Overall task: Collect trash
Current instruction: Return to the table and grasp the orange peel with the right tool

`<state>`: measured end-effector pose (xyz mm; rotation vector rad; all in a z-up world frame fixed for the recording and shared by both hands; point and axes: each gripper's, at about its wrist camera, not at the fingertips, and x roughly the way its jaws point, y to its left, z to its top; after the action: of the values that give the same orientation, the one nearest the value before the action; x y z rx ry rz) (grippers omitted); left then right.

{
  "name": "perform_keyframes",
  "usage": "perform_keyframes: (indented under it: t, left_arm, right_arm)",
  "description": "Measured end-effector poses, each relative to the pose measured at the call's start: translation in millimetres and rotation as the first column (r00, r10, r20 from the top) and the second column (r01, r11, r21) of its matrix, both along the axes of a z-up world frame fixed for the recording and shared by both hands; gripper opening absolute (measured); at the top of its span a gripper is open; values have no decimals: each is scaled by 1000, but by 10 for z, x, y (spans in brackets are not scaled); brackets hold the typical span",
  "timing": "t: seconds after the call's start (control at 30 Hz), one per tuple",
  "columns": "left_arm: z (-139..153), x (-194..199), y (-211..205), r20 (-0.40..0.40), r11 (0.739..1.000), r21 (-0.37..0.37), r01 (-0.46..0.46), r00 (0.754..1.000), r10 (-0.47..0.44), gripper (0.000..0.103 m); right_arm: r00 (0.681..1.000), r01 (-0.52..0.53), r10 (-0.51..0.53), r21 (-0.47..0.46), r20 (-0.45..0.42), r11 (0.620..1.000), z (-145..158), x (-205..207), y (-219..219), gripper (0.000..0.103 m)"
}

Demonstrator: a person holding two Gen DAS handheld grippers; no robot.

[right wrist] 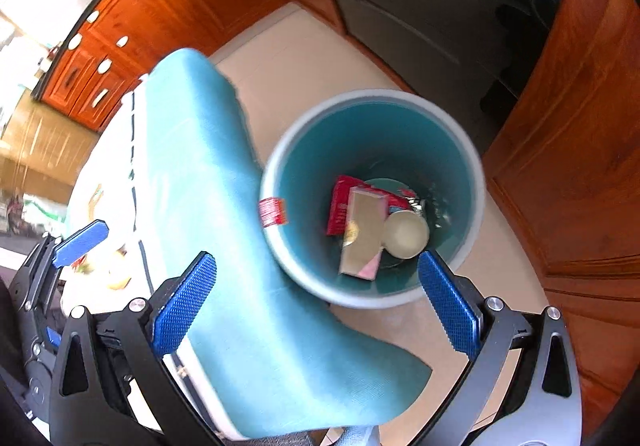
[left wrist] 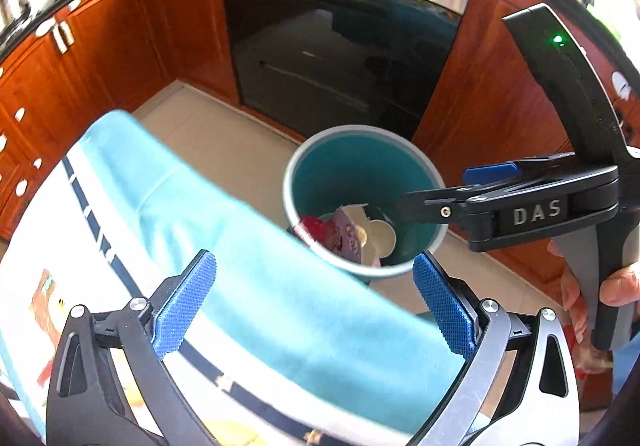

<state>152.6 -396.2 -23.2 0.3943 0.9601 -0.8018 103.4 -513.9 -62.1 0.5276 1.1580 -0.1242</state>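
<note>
— Both grippers, left [left wrist: 314,300] and right [right wrist: 316,300], gape with nothing between the pads; trash [right wrist: 362,224] lies inside the bin [right wrist: 276,246].

— Then I'd lift clear; avoid the rim.

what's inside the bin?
In the bin: a red packet, a shiny flat carton lying over it, and a round pale cup. The carton hides whatever lies beneath it.
</note>
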Motion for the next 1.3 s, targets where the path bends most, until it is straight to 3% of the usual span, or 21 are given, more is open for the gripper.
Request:
perform_keyframes:
  t: [0.4, 0.67, 0.87, 1.17, 1.3]
  left_arm:
    - [61, -50, 1266, -28, 988, -52, -142, 990, 141, 99]
    - [-17, -125, 2147, -46, 963, -87, -254, 967, 251, 99]
    - [-92, -129, 2662, -54, 938, -93, -333, 943, 329, 99]
    - [-90, -104, 3215, -43, 909, -91, -408, 913, 405, 99]
    - [-128, -21, 3333, -68, 893, -94, -440, 898, 435, 99]
  right_arm:
    - [984, -179, 178, -15, -29, 984, 114, 158, 1108, 97]
    - [952, -292, 295, 46, -82, 955, -144, 135, 1890, 97]
    - [938, -319, 324, 61, -120, 946, -382, 87, 2268, 97]
    - [940, -333, 325, -66, -107, 941, -479, 42, 2570, 97]
    - [929, -368, 357, -138, -103, 919, -506, 5, 2734, 84]
